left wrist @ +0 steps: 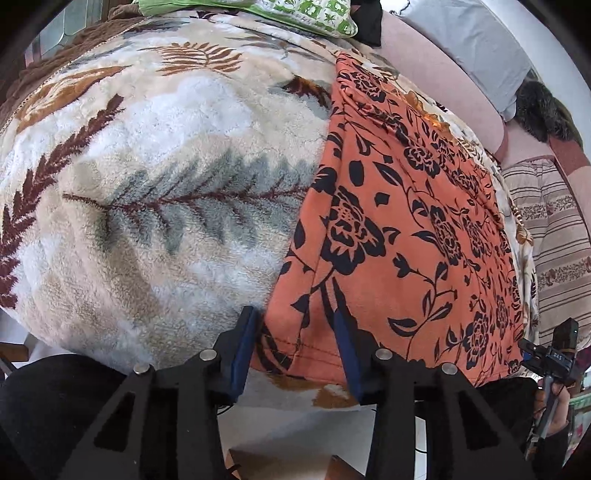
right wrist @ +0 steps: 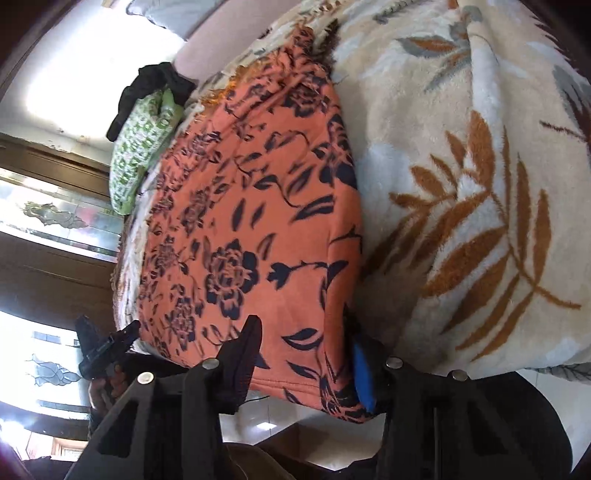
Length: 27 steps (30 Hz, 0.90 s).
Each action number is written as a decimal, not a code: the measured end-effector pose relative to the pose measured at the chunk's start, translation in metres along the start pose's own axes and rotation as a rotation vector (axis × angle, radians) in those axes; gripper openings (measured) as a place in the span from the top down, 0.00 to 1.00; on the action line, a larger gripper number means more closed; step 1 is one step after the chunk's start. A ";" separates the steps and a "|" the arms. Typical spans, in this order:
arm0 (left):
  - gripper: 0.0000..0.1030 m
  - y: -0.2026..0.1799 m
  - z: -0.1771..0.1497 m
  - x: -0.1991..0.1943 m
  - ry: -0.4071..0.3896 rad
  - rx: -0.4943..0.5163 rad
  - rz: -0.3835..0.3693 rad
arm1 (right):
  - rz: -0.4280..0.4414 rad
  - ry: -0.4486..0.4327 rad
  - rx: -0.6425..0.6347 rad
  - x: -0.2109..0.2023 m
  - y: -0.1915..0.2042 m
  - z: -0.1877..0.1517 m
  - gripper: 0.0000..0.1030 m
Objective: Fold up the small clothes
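Observation:
An orange garment with a black flower print [left wrist: 399,229] lies spread flat on a fleece leaf-patterned blanket [left wrist: 155,177]. My left gripper [left wrist: 295,314] is open, its fingers either side of the garment's near left corner at the hem. In the right wrist view the garment [right wrist: 251,229] lies on the blanket [right wrist: 461,184]. My right gripper [right wrist: 303,325] is open, its fingers either side of the garment's near right corner. Each gripper shows in the other's view, the right one [left wrist: 554,354] at the far right, the left one [right wrist: 103,347] at the far left.
A green-and-white patterned pillow [left wrist: 314,14] and a dark cloth [left wrist: 365,22] lie at the far end of the bed. A pink headboard cushion [left wrist: 443,74], a grey pillow [left wrist: 480,44] and a striped cloth [left wrist: 554,236] lie to the right. The bed's edge is just below the grippers.

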<state>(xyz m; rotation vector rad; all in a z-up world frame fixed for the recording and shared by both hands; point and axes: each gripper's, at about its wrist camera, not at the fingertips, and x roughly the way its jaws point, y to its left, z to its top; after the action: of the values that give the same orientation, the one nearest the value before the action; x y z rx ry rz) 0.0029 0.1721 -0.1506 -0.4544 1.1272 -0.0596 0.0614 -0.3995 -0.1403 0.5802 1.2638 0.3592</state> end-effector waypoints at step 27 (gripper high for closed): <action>0.66 -0.022 0.000 0.010 0.045 0.120 0.017 | 0.049 0.013 0.074 -0.006 -0.009 0.002 0.22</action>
<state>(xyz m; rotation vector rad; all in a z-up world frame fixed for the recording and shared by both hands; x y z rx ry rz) 0.0110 0.1491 -0.1513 -0.3376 1.1649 -0.1229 0.0614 -0.4105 -0.1399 0.6737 1.2811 0.3586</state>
